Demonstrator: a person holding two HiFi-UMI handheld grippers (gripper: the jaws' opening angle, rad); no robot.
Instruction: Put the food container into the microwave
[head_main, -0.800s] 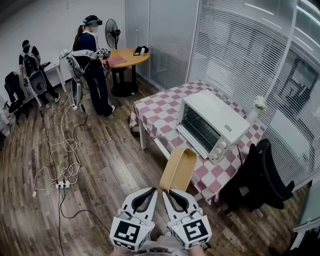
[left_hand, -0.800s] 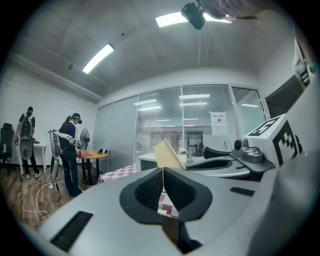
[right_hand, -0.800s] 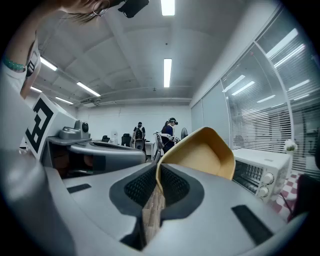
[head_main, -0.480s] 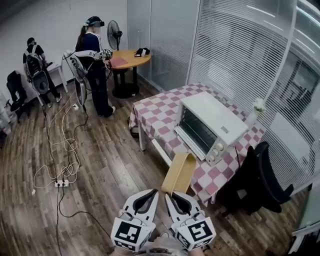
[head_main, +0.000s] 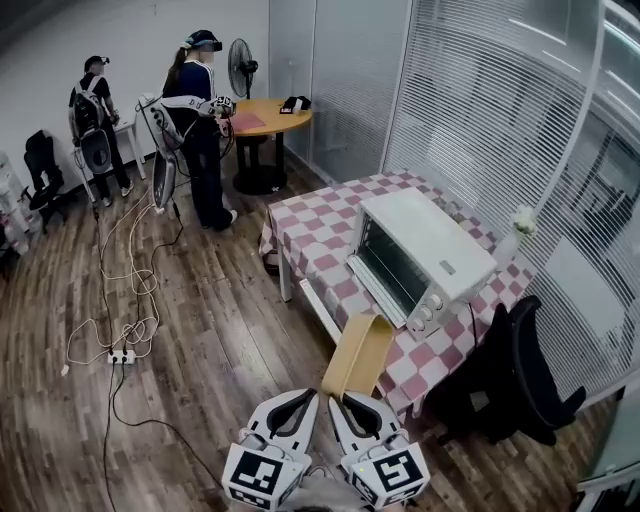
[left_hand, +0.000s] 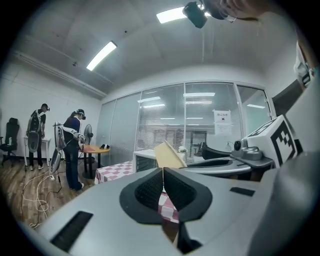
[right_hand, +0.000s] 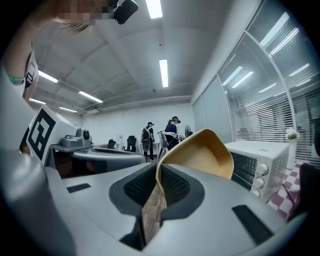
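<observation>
Tan shallow food container (head_main: 358, 352) held in the air short of the white microwave (head_main: 425, 250).
Right gripper (head_main: 343, 398) points roughly level, jaws nearly together and pinching the container's near rim; the container tilts up ahead, near the red-white checked table (head_main: 312, 228) edge, apart from the microwave. Left gripper (head_main: 303, 396) just beside it, level, jaws pressed together, empty.

In front of you is a table (head_main: 318, 232) with a red and white checked cloth. The white microwave (head_main: 428, 252) sits on it, at the end near the black chair (head_main: 522, 378). A little white flower (head_main: 521, 224) stands just behind the microwave, at the table's edge. The chair stands on the wood floor (head_main: 225, 335). White cables (head_main: 128, 290) and a power strip (head_main: 120, 356) lie on the floor too. Farther off, a round table (head_main: 275, 120) holds a pink sheet (head_main: 246, 122).
</observation>
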